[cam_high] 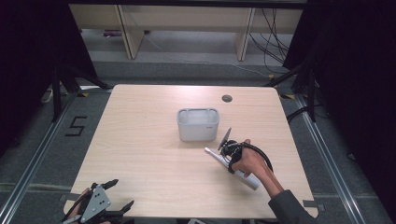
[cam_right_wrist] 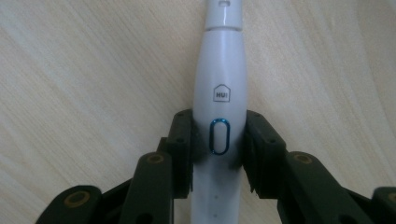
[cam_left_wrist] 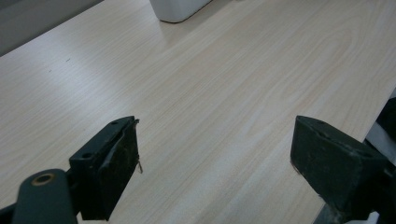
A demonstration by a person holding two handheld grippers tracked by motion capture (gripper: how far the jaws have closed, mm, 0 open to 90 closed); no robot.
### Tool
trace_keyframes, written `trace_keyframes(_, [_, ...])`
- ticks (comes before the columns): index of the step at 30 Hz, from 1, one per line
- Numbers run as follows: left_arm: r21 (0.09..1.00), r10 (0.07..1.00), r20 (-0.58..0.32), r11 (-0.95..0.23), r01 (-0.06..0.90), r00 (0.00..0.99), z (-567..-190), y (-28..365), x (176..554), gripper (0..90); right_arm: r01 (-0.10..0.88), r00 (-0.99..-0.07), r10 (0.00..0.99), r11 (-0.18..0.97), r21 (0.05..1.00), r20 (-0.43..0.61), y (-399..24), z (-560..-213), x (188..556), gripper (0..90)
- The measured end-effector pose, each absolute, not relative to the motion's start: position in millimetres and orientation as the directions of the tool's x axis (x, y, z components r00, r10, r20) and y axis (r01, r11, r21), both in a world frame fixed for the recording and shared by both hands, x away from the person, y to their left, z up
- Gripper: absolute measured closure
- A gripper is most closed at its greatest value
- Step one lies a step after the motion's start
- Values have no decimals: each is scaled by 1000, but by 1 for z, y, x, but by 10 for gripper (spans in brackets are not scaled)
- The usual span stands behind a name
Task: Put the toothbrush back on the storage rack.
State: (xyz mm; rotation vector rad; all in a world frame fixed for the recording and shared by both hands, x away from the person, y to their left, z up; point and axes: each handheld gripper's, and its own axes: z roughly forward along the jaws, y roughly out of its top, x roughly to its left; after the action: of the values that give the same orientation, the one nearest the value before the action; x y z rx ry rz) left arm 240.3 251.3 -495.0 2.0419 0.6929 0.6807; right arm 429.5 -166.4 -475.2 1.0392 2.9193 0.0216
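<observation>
Down at the near left corner of the counter [cam_high: 154, 163], the left tool [cam_high: 119, 193] sits low, its grey plate facing up and the hand behind it barely over the edge. Its jaws stand wide apart, released, with bare wood grain between them in the left gripper view [cam_left_wrist: 215, 154], aimed out toward the white tub [cam_high: 198, 124] at mid-counter.

Moving right, just beyond that tub's near right corner, the right hand [cam_high: 252, 163] reaches in from the lower right, forearm angled up and left, wrist bent over so the right tool [cam_right_wrist: 219, 144] bears down on the electric toothbrush [cam_high: 231, 167]. The tool is clenched on the handle: both pads press its sides level with the blue-ringed button [cam_right_wrist: 219, 136].

The toothbrush lies flat on the counter, long axis diagonal, slim neck pointing up-left toward the tub, thick end down-right under the hand. Its brush tip looks bare, though it is too small to be sure.
</observation>
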Motion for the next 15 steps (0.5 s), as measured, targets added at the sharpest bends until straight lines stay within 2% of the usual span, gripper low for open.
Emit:
trace_keyframes(11, [852, 687, 198, -473, 223, 699, -494, 252, 241, 148, 629, -775, 632, 775, 68, -32, -178, -458, 420, 669])
trace_keyframes(13, [851, 690, 199, -474, 227, 696, -494, 252, 241, 148, 621, -780, 626, 777, 99, -23, -184, -453, 419, 669])
trace_keyframes(14, [847, 685, 206, -483, 224, 699, -494, 252, 241, 148, 627, -771, 637, 762, 162, -13, -190, -447, 417, 669])
trace_keyframes(15, [847, 685, 206, -483, 224, 699, -494, 252, 241, 149, 627, -771, 637, 762, 162, -13, -190, -447, 417, 669])
